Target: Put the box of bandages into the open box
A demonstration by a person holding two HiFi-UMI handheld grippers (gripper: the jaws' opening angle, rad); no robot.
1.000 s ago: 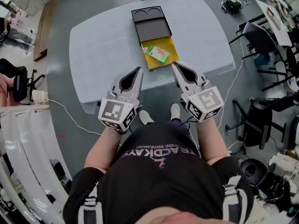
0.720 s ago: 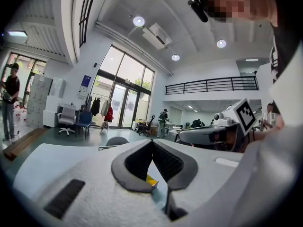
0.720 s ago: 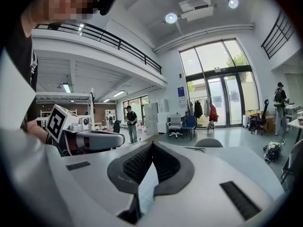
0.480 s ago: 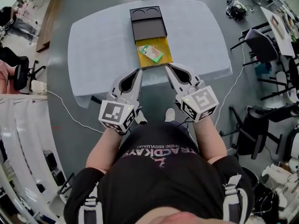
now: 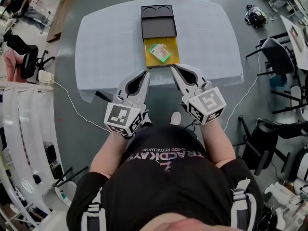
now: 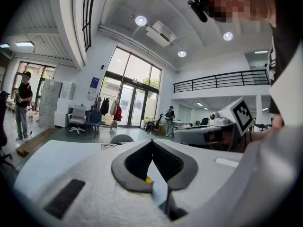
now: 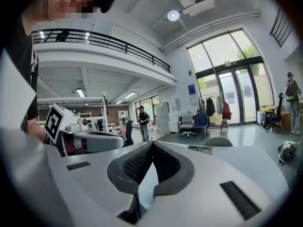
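I am looking into a large open-plan office or lab hall. It has tall glass entrance doors and a mezzanine with a black metal railing. Round recessed ceiling lights hang overhead. Black swivel office chairs stand on the smooth grey floor around a pale rounded bench.

Light: bright daylight through tall windows, plus round ceiling lamps.
Shadows: soft on the worktop.
Edges: strong fisheye bending, black corners.
Focus: mostly sharp.
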